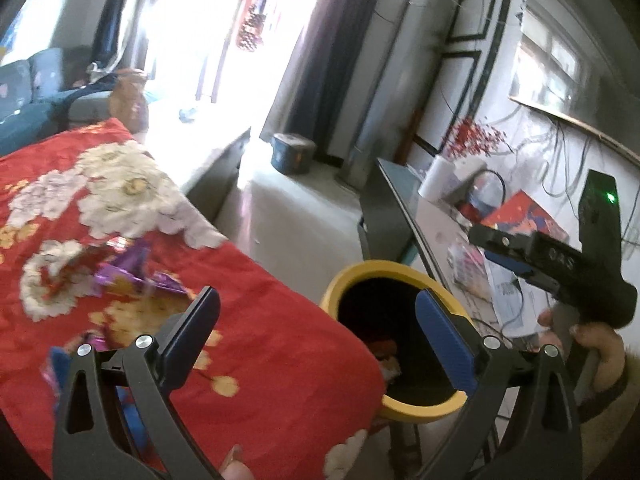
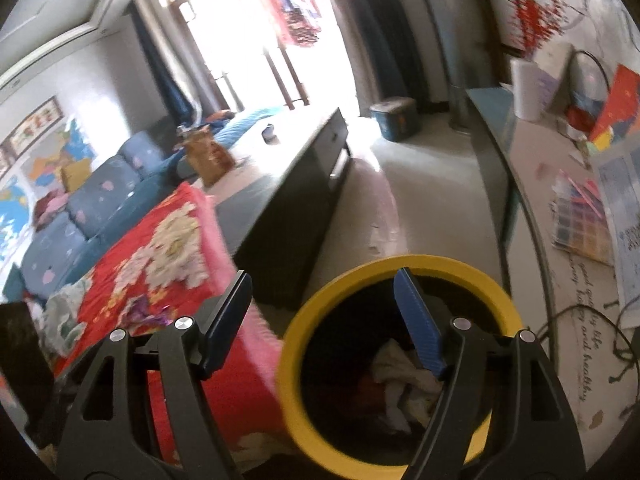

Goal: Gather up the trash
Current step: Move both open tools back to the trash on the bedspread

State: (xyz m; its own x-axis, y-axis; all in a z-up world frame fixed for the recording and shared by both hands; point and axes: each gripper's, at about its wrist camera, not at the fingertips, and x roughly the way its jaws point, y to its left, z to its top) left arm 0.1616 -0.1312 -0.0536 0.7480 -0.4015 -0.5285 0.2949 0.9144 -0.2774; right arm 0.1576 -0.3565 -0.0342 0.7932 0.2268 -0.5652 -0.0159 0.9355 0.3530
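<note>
Left hand-held gripper (image 1: 318, 316): black struts, ribbed blue pads, spread wide, nothing between them.
Right hand-held gripper (image 2: 324, 316): same build, spread and empty above the bin.
Bin (image 2: 400, 268): round, yellow rim, dark inside, crumpled white paper (image 2: 404, 380) at the bottom.
Blanket (image 1: 260, 320): red, floral, soft, touching the bin's left side.
Wrappers (image 1: 132, 272): shiny purple foil, creased, on the blanket left of the bin.
Counter (image 2: 560, 300): glossy, cluttered, right of the bin.

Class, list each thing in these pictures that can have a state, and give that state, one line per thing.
Left gripper: open, holding nothing.
Right gripper: open, holding nothing.
Yellow bin: upright, lidless, trash inside.
Purple wrapper: crumpled, lying on the red floral cloth.
White paper: crumpled, inside the bin.
</note>
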